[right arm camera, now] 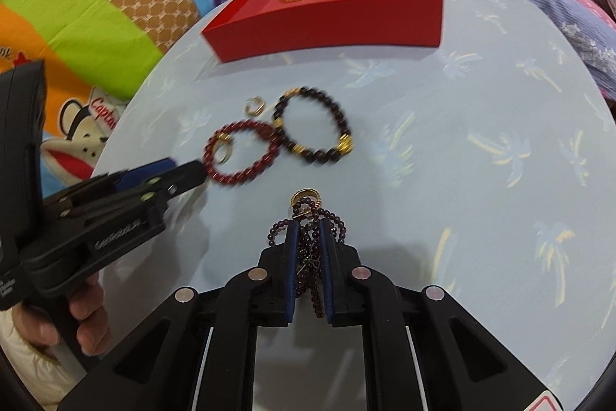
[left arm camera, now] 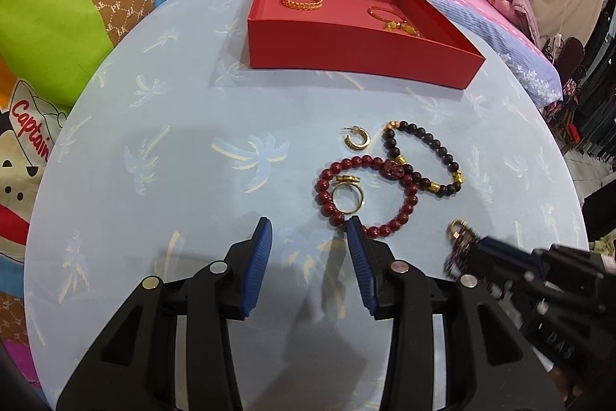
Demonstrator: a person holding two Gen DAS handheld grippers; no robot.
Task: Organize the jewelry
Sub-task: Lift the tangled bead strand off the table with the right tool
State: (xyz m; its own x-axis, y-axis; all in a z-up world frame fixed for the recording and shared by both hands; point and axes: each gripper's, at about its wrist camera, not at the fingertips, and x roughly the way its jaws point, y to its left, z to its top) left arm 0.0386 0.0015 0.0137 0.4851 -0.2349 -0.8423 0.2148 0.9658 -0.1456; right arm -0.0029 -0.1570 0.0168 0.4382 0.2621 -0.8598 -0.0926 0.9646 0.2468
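A thin strand of small dark garnet-coloured beads (right arm camera: pixel 308 249) with a gold ring-shaped charm (right arm camera: pixel 306 199) is pinched between the blue pads of the right gripper (right arm camera: pixel 308 237), its jaws nearly together on the bunched strand, near the front of the desk (right arm camera: pixel 462 180). The loops spill out on both sides, probably because the strand was gathered in one bite so it can be carried whole.

Just beyond it lie the pieces not yet sorted: a red bead bracelet (left arm camera: pixel 365 195) with a gold ring (left arm camera: pixel 347 195) inside its loop, a dark bead bracelet (left arm camera: pixel 423 156) overlapping it on the right, and a gold hoop earring (left arm camera: pixel 357 139) just to the far left of them.

The left gripper (left arm camera: pixel 310 257) hovers half spread and empty, its right finger touching or just over the red bracelet's near edge, apparently waiting its turn.

At the far edge sits the red tray (left arm camera: pixel 346 41), already holding a gold cuff (left arm camera: pixel 302 0) and a gold charm bangle (left arm camera: pixel 392 20), set apart, so the strand likely goes there.
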